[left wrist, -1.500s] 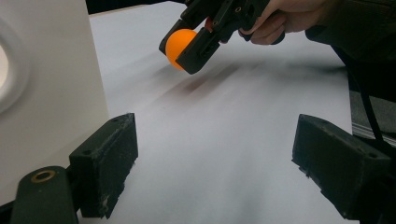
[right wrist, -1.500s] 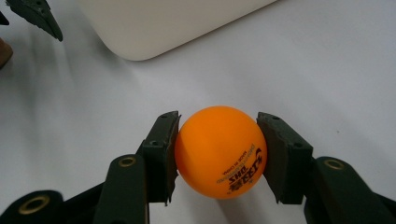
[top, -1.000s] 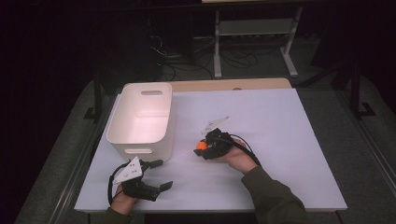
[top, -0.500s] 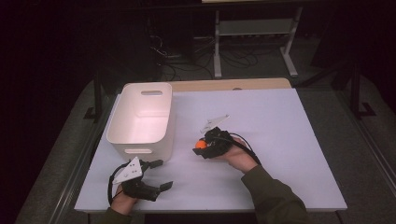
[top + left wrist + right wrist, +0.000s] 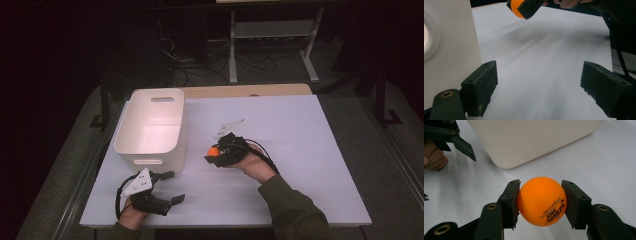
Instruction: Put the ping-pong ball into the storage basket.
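**Ball in right tool, bin alongside**

Item 1: ball (image 5: 541, 201), orange, one count. It is sitting between the two jaws of the right tool (image 5: 216, 155), pads pressing on both sides, lifted just off the counter (image 5: 300, 140) near its middle. Black print is showing on its lower face.

Item 2: bin (image 5: 152, 127), white, one count, standing upright on the counter to the left of the ball, open top, one handle slot in view on the far wall. Nothing is showing inside it.

Item 3: left tool (image 5: 172, 187), one count, resting low at the near-left edge of the counter just in front of the bin, jaws standing wide with nothing between them.

Item 4: hands, two, one gripping each tool.

Risks, as judged from here: the ball is smooth and round and is being pinched at two small pads only, so a tilt or a jolt of the hand could squirt it out, and it would be rolling off across the bare counter. If it is going to the bin, clipping the rim on the way over could knock it loose; releasing from too high could let it bounce back out.
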`<state>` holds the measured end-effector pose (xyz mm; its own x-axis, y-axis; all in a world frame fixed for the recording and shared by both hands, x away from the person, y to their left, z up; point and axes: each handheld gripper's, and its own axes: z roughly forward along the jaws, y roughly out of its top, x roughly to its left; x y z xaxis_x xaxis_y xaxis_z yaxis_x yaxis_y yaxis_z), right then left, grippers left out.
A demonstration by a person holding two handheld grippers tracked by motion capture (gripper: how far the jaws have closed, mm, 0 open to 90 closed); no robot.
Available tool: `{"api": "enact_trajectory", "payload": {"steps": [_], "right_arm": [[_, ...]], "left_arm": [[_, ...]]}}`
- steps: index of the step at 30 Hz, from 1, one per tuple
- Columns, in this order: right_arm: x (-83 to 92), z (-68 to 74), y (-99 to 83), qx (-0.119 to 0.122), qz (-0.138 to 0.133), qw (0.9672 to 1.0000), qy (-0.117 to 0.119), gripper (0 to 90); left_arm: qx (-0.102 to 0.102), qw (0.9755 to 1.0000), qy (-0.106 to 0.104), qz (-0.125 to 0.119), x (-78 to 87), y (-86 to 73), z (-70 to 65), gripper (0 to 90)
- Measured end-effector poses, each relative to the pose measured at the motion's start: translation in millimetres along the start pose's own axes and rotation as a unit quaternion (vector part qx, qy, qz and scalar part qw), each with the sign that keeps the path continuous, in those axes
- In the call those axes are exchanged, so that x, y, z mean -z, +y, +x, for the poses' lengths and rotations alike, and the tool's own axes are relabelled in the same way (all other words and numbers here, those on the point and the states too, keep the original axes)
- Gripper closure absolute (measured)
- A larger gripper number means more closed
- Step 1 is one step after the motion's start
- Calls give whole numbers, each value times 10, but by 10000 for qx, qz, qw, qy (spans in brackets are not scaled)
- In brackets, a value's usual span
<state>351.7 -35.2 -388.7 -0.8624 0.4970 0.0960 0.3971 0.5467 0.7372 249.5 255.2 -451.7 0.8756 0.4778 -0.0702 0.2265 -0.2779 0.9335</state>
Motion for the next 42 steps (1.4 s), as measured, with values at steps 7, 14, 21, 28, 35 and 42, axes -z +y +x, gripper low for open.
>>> {"api": "enact_trajectory", "payload": {"steps": [7,14,21,28,35,42], "right_arm": [[16,13,72,54,-12,10000,13,493],[50,-6,127,74,-52,9999,63,493],[98,-24,191,43,-90,9999,120,493],[143,-28,271,53,-136,9998,142,493],[172,-33,354,110,-155,9997,141,493],[196,-42,439,154,-203,9996,142,493]], "left_arm": [[-10,10000,0,0,2,0,1,138],[-12,10000,3,5,2,0,2,138],[-2,10000,-1,6,2,0,2,138],[-4,10000,2,4,2,0,3,138],[3,10000,1,2,2,0,4,138],[-9,10000,1,10,4,0,6,138]]}}
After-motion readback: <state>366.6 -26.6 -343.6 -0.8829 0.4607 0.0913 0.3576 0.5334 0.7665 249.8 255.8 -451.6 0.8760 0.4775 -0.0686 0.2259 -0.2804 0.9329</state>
